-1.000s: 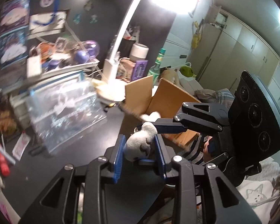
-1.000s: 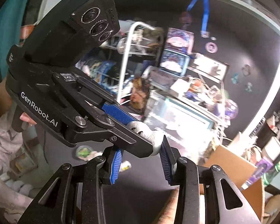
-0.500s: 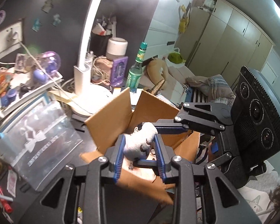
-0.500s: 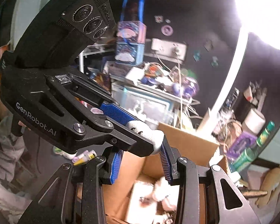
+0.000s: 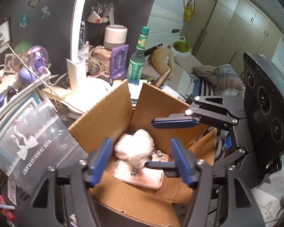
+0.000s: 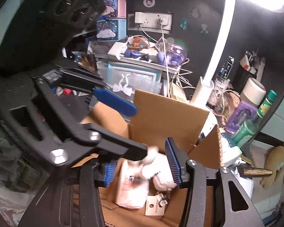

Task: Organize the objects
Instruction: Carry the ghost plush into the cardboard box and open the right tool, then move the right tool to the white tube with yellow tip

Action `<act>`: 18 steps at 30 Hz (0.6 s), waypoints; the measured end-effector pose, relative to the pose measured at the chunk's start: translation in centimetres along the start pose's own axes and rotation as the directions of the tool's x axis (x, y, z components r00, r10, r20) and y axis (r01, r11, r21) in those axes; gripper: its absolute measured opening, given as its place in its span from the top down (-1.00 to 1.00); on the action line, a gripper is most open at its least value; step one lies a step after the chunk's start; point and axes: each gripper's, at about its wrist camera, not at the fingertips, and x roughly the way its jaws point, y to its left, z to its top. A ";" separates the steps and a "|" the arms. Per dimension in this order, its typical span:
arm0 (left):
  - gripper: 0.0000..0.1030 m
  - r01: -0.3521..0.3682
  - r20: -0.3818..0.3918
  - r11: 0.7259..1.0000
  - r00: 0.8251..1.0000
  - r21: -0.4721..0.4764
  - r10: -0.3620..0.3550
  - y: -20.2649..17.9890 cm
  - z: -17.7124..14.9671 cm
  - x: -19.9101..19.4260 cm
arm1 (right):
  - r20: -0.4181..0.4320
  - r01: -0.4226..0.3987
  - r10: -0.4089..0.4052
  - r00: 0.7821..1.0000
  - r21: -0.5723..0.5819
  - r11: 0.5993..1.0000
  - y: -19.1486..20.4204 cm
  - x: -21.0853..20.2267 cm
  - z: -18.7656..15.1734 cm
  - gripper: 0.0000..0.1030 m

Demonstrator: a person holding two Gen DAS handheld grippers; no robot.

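A white plush toy sits low in the open cardboard box, on top of a pink packet. My left gripper hangs over the box with its jaws opening; the plush is between the blue pads with a gap on each side. My right gripper reaches in from the right, jaws also opening around the toy. In the right wrist view the plush is blurred between the pads of the right gripper, above the packet. The left gripper crosses in from the left over the box.
A white desk lamp, a green bottle and a purple box stand behind the cardboard box. A clear zip bag lies to its left, before a cluttered shelf. A paper tag lies in the box.
Both grippers' jaws have spread apart and let go of the plush, which has sunk into the box onto the pink packet. Both hands have shifted a little further over the box.
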 end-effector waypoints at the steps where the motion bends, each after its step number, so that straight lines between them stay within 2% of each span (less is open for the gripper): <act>1: -0.42 -0.028 0.014 1.000 1.000 0.009 0.028 -0.1 -0.2 -0.3 | 0.000 0.004 -0.004 1.000 0.000 1.000 -0.1 0.1 0.0 0.12; 13: -0.46 -0.110 0.057 0.994 0.992 0.016 0.109 0.1 -1.6 -2.2 | -0.003 0.027 -0.027 1.000 -0.010 1.000 0.4 -0.3 -0.1 0.11; 17: -0.48 -0.136 0.091 0.991 0.987 0.014 0.134 0.3 -2.2 -3.5 | 0.009 0.009 -0.009 1.000 -0.004 1.000 1.0 -0.6 0.2 0.11; 18: -0.54 -0.139 0.103 0.990 0.985 0.008 0.137 0.5 -2.6 -4.1 | 0.019 -0.002 0.003 1.000 -0.006 1.000 1.5 -0.7 0.3 0.11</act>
